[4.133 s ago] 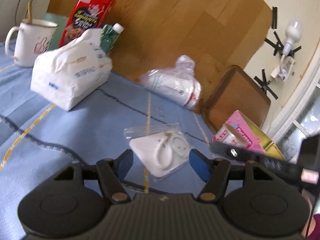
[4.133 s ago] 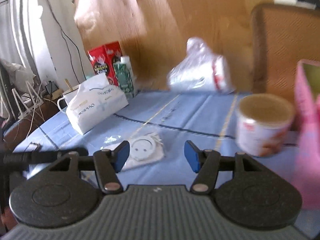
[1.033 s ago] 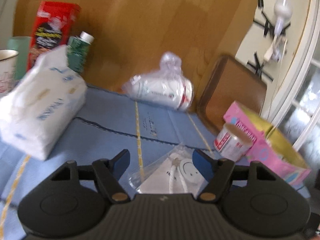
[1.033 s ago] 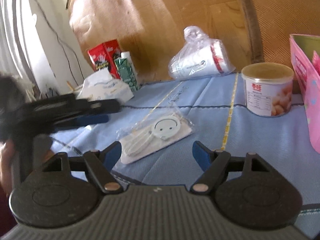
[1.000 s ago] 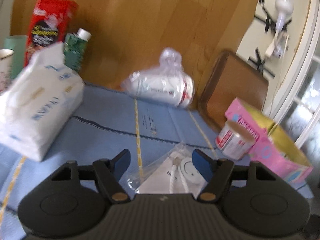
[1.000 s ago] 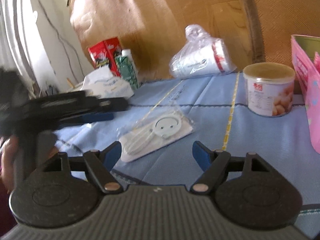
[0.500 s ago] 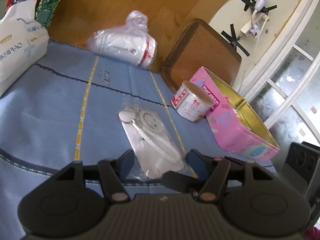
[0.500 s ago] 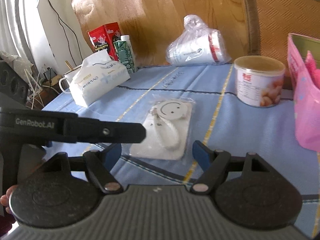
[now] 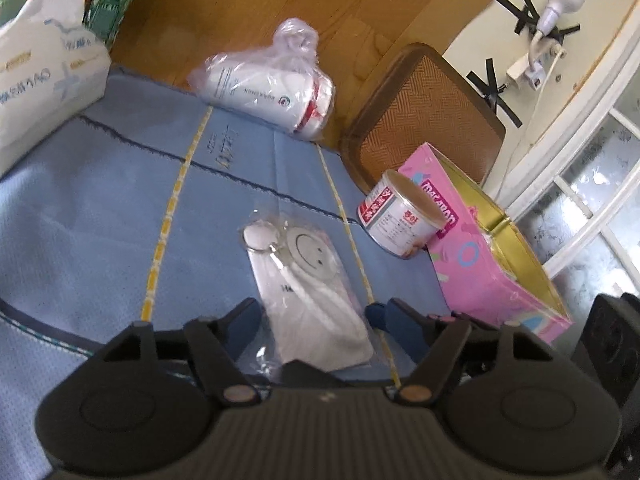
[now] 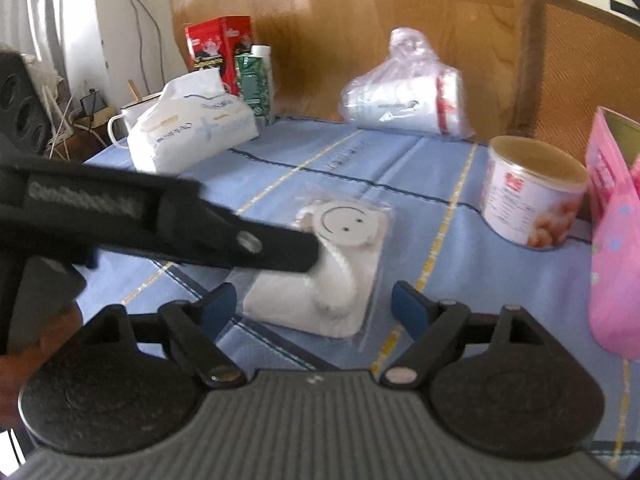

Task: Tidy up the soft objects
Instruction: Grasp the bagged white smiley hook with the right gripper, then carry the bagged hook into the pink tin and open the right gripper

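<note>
A white soft packet in clear plastic, with a smiley disc on top (image 9: pixel 308 280), lies on the blue cloth (image 9: pixel 100 208). My left gripper (image 9: pixel 316 316) straddles its near end, with a blue pad close to each long edge; I see no squeeze. In the right wrist view the left gripper's black finger (image 10: pixel 276 246) crosses the left side of the packet (image 10: pixel 344 280) and hides part of it. My right gripper (image 10: pixel 312 308) stands just short of the packet's near end. Its jaws are opening, wider than the packet, and touch nothing.
A white tissue pack (image 10: pixel 192 136), a red box (image 10: pixel 218 48), a green carton (image 10: pixel 254 80) and a mug (image 10: pixel 124 120) stand at the back left. A bagged white roll (image 9: pixel 272 92) lies at the back. A can (image 9: pixel 396 220), an open pink box (image 9: pixel 480 272) and a chair back (image 9: pixel 424 108) are on the right.
The left gripper has come in from the left and down over the packet. The packet has turned to lie lengthwise between its fingers. The right jaws have spread wider.
</note>
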A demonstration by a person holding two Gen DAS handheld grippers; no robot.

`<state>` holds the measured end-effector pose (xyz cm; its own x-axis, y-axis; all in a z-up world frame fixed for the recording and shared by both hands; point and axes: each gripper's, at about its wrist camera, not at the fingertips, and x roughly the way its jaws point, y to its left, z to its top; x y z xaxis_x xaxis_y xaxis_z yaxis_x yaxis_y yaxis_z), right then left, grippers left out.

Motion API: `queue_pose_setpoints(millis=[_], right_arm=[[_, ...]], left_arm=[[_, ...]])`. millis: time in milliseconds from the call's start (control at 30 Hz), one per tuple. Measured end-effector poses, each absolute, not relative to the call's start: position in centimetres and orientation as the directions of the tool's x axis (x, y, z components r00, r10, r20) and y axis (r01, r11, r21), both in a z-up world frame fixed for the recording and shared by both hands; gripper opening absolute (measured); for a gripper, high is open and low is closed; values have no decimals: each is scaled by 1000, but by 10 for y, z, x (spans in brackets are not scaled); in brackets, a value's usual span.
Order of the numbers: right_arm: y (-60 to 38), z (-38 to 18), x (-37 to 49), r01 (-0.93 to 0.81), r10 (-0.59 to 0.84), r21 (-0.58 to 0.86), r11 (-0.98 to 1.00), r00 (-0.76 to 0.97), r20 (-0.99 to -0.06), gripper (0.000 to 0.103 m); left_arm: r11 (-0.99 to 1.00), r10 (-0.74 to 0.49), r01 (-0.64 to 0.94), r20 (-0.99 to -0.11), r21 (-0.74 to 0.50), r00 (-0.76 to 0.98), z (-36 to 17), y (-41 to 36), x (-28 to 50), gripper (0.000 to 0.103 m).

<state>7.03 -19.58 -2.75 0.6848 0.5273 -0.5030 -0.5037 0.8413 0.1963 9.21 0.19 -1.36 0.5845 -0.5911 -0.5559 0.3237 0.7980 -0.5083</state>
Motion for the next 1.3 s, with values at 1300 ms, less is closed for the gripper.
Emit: queue_pose_setpoints(millis=[1300], right_arm=[[-401, -8, 58, 111, -77, 156, 981, 975, -207, 66]], left_arm=[[648, -725, 721, -490, -245, 485, 69, -294, 116, 68]])
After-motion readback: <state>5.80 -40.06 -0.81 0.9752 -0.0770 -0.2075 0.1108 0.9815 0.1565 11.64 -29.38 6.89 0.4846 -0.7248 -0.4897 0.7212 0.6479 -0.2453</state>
